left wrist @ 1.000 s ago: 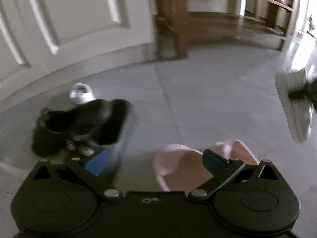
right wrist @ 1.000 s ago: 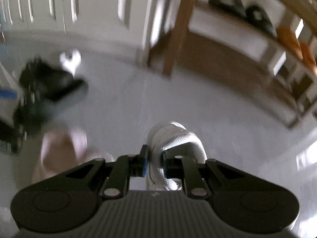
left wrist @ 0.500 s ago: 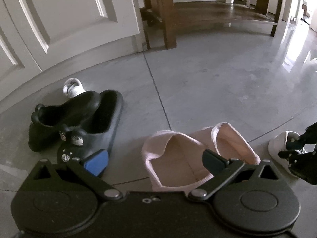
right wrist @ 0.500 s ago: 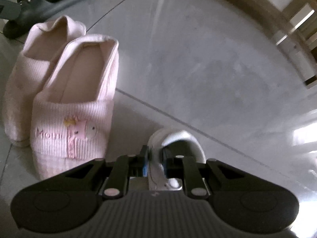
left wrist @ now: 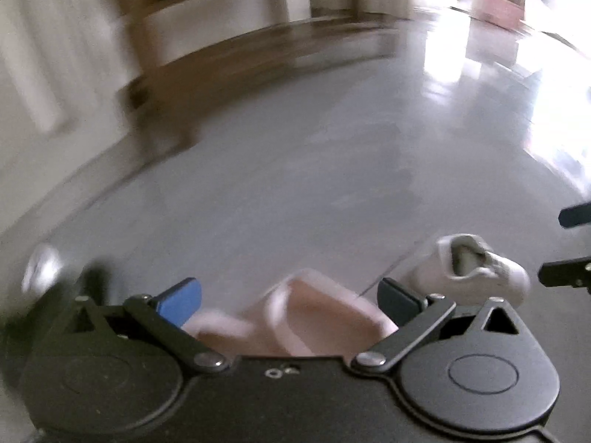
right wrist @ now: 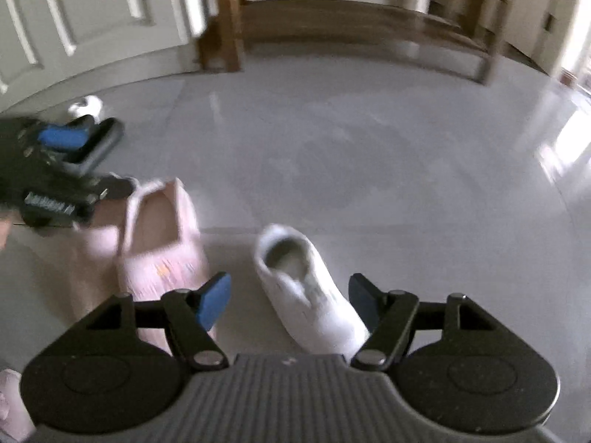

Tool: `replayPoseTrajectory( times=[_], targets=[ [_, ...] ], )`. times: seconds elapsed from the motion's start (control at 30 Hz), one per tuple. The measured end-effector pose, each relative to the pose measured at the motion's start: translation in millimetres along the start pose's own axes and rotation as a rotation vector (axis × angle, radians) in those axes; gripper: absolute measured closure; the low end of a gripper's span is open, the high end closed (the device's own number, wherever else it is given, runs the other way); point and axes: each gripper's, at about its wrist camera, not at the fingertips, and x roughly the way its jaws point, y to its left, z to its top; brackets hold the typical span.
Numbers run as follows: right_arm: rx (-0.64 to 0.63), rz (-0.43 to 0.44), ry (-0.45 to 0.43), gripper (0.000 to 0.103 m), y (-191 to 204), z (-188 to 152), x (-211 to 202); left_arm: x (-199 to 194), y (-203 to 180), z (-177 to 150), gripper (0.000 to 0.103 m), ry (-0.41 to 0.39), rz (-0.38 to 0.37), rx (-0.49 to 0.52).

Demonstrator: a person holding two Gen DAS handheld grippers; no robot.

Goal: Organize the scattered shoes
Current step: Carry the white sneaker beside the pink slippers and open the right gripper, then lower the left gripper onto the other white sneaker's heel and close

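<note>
A small white shoe (right wrist: 306, 288) lies on the grey floor between the fingers of my right gripper (right wrist: 288, 302). Its jaws are opening and the pads stand clear of the shoe. Just left of it sits a pair of pink slippers (right wrist: 162, 243). My left gripper (left wrist: 288, 302) hangs open above those slippers (left wrist: 306, 317) without touching them. The left wrist view is blurred and shows the white shoe (left wrist: 476, 273) at the right, with the right gripper (left wrist: 570, 245) at the edge. Black shoes (right wrist: 99, 144) lie behind the left gripper (right wrist: 74, 162).
A wooden shoe rack (right wrist: 351, 18) stands at the back, with a panelled white door (right wrist: 74, 18) to its left. One more small white shoe (right wrist: 86, 107) lies near the door. Bright glare falls on the floor (left wrist: 517, 110) at the right.
My right gripper, earlier shut on the white shoe, brought it down beside the pink slippers and opened off it. The left wrist view has swung right, and the black shoes have left it.
</note>
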Motion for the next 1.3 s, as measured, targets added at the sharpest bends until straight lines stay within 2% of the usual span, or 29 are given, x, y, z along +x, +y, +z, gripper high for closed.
replayPoseTrajectory(
  times=[0.1, 0.17, 0.23, 0.27, 0.33, 0.4, 0.5, 0.6, 0.7, 0.77, 0.9, 0.97, 1.17, 1.3],
  targets=[
    [0.084, -0.024, 0.027, 0.029, -13, -29, -8, 17, -26, 17, 0.001, -0.057, -0.038, 0.229],
    [0.124, -0.019, 0.044, 0.029, -19, -42, -9, 24, -36, 21, 0.001, -0.075, -0.085, 0.312],
    [0.148, -0.025, 0.061, 0.029, -24, -52, -11, 38, -51, 27, 0.001, -0.068, -0.221, 0.454],
    [0.162, -0.037, 0.073, 0.029, -28, -56, -12, 40, -53, 27, 0.001, -0.064, -0.235, 0.467],
    [0.214, -0.059, 0.090, 0.029, -39, -62, -10, 53, -63, 32, 0.001, -0.023, -0.331, 0.571],
    [0.267, -0.058, 0.096, 0.029, -50, -67, -10, 64, -67, 37, 0.001, -0.005, -0.322, 0.584],
    [0.345, -0.035, 0.108, 0.029, -64, -69, -8, 75, -70, 45, 0.002, 0.019, -0.339, 0.548],
    [0.318, -0.041, 0.105, 0.029, -62, -66, -8, 87, -72, 48, 0.003, 0.052, -0.343, 0.549],
    [0.297, 0.009, 0.089, 0.029, -47, -58, -7, 92, -73, 46, 0.003, 0.082, -0.347, 0.554],
    [0.285, 0.012, 0.085, 0.029, -36, -49, 4, 97, -72, 42, 0.003, 0.124, -0.357, 0.532],
    [0.246, -0.014, 0.111, 0.029, -25, -35, 23, 104, -70, 45, 0.002, 0.137, -0.341, 0.500],
    [0.240, 0.012, 0.129, 0.030, -25, -30, 31, 103, -66, 48, 0.003, 0.134, -0.348, 0.486],
    [0.238, 0.022, 0.160, 0.029, -31, -28, 42, 108, -60, 50, 0.003, 0.142, -0.358, 0.535],
    [0.252, 0.021, 0.177, 0.029, -35, -31, 41, 115, -70, 44, 0.004, 0.152, -0.399, 0.606]
  ],
)
